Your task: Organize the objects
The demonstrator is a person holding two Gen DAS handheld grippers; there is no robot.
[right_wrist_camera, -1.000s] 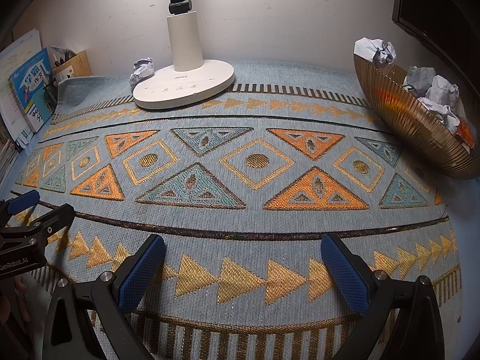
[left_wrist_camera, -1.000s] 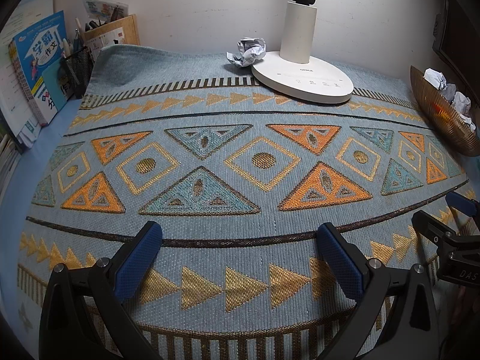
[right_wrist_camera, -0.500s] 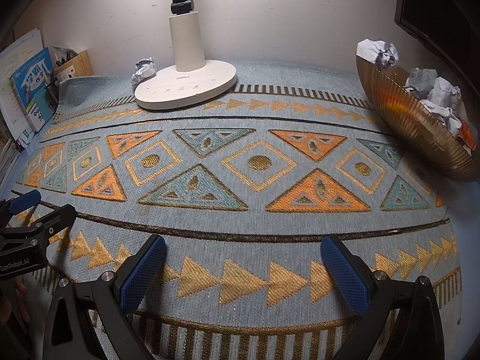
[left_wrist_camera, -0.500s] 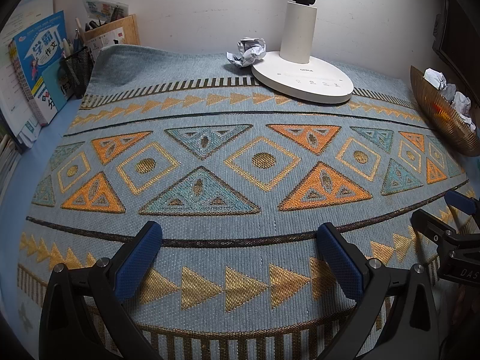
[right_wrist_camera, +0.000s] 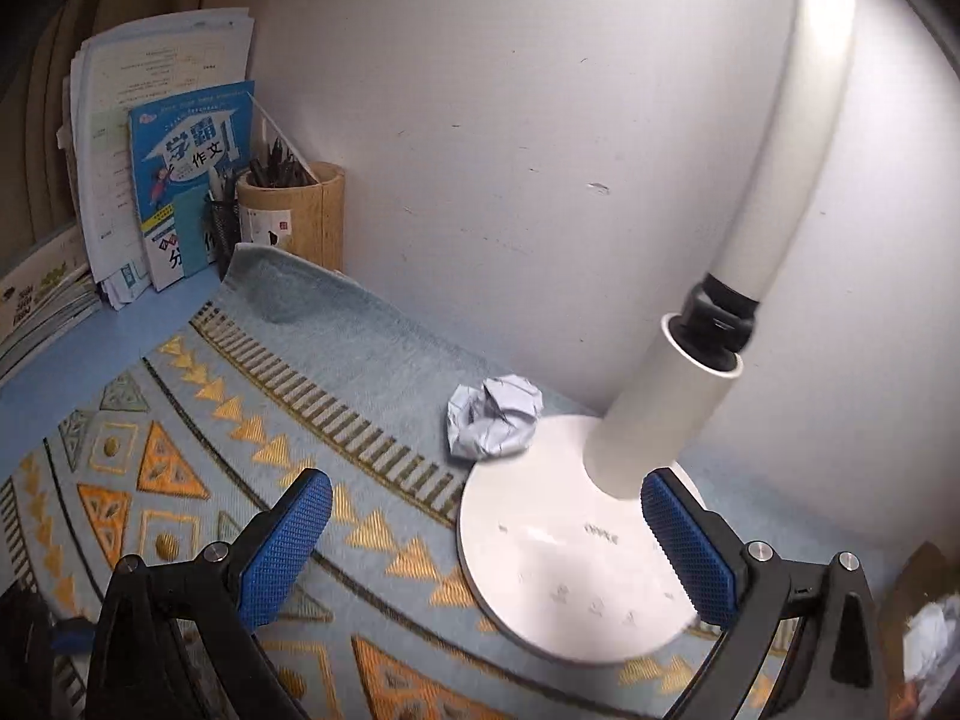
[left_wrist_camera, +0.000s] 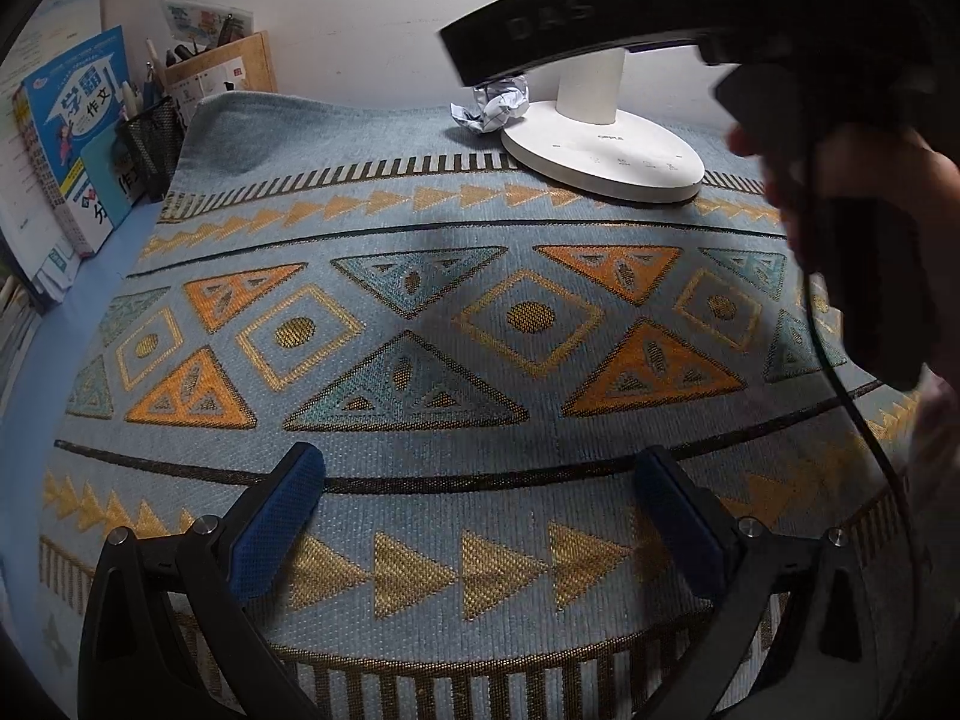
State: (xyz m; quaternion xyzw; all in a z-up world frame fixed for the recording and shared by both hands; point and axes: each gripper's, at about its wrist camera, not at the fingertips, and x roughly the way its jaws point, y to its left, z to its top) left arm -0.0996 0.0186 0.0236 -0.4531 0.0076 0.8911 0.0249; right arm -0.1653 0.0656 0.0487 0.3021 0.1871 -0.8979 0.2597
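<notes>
Our right tongs [right_wrist_camera: 486,546] gape wide, left tongs [left_wrist_camera: 480,531] too; we straddle the paper ball [right_wrist_camera: 493,425], probably touching the lamp base [right_wrist_camera: 576,564] at the desk's back edge.

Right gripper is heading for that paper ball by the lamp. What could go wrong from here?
1. The crumpled white paper ball touches the white round lamp base, so one finger of the open right gripper may strike the base or white lamp post.
2. The ball sits near the wall; a nudge could roll it behind the post.
3. The right gripper's cable hangs over the patterned blue woven mat beside the open left gripper and might snag.
</notes>
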